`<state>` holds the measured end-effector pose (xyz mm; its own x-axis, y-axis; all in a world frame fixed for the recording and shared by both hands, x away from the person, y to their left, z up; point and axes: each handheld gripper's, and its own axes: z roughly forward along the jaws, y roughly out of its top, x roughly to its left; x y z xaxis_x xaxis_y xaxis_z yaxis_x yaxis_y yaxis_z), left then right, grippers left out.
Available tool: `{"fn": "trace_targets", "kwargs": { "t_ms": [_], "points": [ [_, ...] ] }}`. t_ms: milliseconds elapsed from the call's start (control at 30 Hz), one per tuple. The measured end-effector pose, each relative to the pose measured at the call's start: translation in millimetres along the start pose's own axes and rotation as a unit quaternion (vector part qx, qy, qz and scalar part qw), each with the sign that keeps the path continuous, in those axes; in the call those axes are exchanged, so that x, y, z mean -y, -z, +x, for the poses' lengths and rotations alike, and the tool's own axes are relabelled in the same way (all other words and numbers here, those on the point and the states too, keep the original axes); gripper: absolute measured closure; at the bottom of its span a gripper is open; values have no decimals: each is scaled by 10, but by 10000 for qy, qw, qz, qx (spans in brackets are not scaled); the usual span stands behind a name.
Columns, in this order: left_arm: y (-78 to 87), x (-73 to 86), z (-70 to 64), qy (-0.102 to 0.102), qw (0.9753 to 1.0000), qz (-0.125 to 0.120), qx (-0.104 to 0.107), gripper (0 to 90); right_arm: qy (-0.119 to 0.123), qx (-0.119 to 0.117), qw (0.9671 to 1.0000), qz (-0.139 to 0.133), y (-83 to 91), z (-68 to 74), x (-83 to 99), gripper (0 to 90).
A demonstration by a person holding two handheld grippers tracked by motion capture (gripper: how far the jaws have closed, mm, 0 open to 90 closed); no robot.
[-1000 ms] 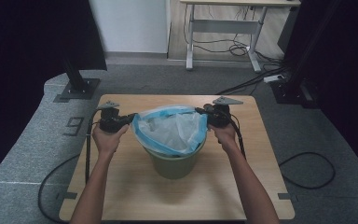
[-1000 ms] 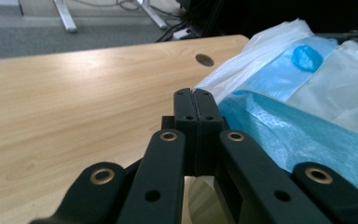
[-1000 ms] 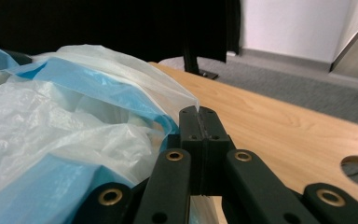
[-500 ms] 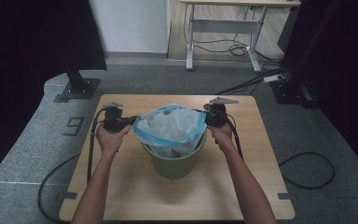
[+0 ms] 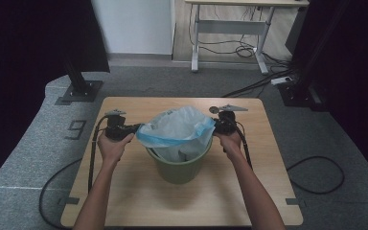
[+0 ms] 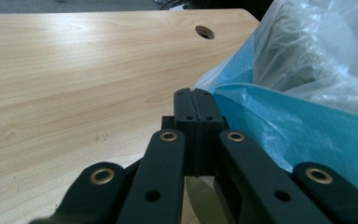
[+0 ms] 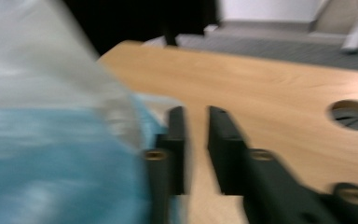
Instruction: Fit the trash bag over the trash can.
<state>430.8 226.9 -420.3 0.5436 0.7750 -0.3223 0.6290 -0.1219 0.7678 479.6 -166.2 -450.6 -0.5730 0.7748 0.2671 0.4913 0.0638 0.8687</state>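
Grey carpet floor [image 5: 38,158], white wall [image 5: 134,26], desk [image 5: 230,24] at back

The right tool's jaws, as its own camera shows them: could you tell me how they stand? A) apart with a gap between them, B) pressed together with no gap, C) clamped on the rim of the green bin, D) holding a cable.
A: in the right gripper view the right tool shows bare wooden table through the gap between its jaws, with the blue bag beside the left jaw.
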Motion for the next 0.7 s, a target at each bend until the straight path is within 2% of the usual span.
{"fn": "trace_targets", "kwargs": {
  "t_ms": [67,167,200,267,333,400,533,600,633,667,700],
  "points": [
    [17,-7,-5,-13,10000,-38,-10,900,-98,138,9996,-238,65,-24,-31,673],
    [37,-17,-8,-57,9999,-90,-18,900,-266,289,9970,-671,211,-72,-102,571],
    [42,-20,-9,-63,9999,-101,-26,900,-360,333,9951,-854,276,-90,-132,551],
    [50,-25,-20,-76,9999,-116,-29,900,-518,311,9925,-1064,383,-105,-183,529],
    [56,-31,-40,-116,9999,-105,-39,900,-507,287,9915,-1165,492,-79,-235,499],
    [56,-33,-48,-126,9999,-96,-47,900,-470,171,9913,-1216,603,-21,-268,480],
    [74,-29,-57,-144,9998,-59,-104,900,-222,62,9926,-1196,854,150,-295,441],
    [82,-28,-56,-125,9998,-60,-117,900,-190,39,9926,-1200,904,181,-297,438],
    [88,-26,-59,-116,9998,-69,-120,900,-114,18,9927,-1202,984,238,-299,434],
    [96,-25,-67,-116,9998,-60,-134,900,65,-15,9925,-1223,1120,344,-293,426],
    [99,-23,-73,-118,9998,-62,-138,900,122,-55,9924,-1227,1159,380,-287,423]
  ]
}}
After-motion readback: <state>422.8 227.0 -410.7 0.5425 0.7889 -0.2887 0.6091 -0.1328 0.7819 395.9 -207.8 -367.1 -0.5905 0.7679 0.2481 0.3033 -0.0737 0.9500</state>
